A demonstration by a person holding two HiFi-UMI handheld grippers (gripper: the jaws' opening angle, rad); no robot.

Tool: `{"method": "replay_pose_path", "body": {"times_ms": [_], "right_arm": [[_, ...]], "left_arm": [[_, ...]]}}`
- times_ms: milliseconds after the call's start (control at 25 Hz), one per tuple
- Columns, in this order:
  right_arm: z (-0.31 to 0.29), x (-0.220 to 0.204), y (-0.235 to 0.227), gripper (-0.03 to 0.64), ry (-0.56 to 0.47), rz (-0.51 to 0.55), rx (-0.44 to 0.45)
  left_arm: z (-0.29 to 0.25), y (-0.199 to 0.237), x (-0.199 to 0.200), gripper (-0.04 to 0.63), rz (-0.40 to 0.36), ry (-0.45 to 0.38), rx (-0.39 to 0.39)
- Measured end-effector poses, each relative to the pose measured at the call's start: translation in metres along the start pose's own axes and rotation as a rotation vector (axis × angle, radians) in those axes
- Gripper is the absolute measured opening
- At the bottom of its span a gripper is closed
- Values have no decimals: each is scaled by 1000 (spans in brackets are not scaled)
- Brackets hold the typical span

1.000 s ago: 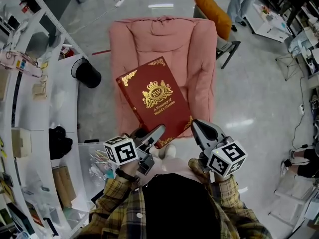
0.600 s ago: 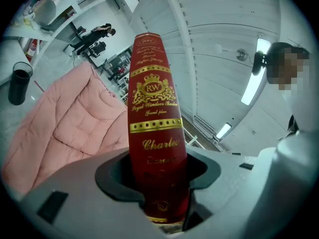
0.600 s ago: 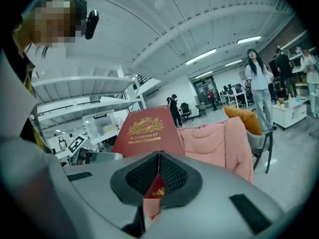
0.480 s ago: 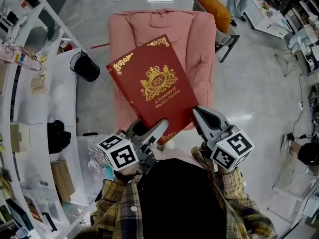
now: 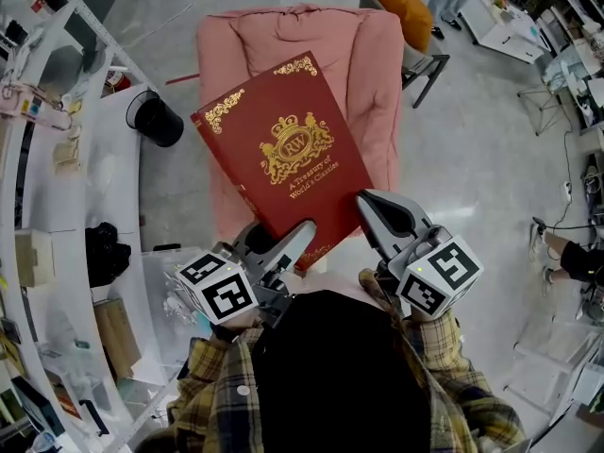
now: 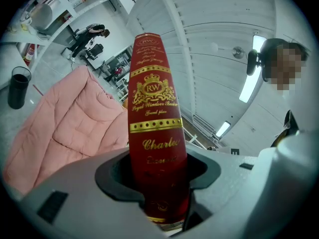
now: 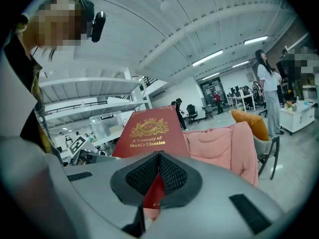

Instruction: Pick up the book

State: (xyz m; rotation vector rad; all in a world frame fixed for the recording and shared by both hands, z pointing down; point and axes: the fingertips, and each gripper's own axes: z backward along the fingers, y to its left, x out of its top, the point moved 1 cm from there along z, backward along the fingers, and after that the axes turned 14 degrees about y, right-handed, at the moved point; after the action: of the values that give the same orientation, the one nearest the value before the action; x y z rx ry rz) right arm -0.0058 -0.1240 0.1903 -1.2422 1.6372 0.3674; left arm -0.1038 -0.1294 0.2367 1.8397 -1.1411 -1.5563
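A large red book (image 5: 283,154) with gold ornaments is held up in the air above a pink armchair (image 5: 368,55). My left gripper (image 5: 286,244) is shut on the book's near lower edge; in the left gripper view the red spine (image 6: 155,113) stands upright between the jaws of the left gripper (image 6: 160,185). My right gripper (image 5: 377,217) is shut on the book's near right corner. In the right gripper view the jaws of the right gripper (image 7: 158,176) pinch the thin red cover (image 7: 149,131), which rises behind them.
A black bin (image 5: 156,119) stands on the floor left of the armchair. White shelving and a desk (image 5: 57,187) run along the left side. A chair with an orange cushion (image 5: 401,3) is behind the armchair. A person (image 7: 269,93) stands far off to the right.
Both grippers have lifted the book: it sits higher and looks larger in the head view, farther from the armchair seat. Both grips are unchanged.
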Motion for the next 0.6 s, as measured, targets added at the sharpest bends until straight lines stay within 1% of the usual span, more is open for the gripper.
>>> {"method": "replay_pose_path", "body": {"times_ms": [200, 360, 600], "right_arm": [[0, -1, 0, 17, 1, -1, -8], [-1, -1, -1, 17, 8, -6, -12], [0, -3, 0, 17, 4, -16, 0]], "left_arm": [[0, 0, 1, 236, 0, 0, -2], [-2, 0, 5, 236, 15, -3, -18], [-2, 1, 5, 238, 20, -5, -25]]}}
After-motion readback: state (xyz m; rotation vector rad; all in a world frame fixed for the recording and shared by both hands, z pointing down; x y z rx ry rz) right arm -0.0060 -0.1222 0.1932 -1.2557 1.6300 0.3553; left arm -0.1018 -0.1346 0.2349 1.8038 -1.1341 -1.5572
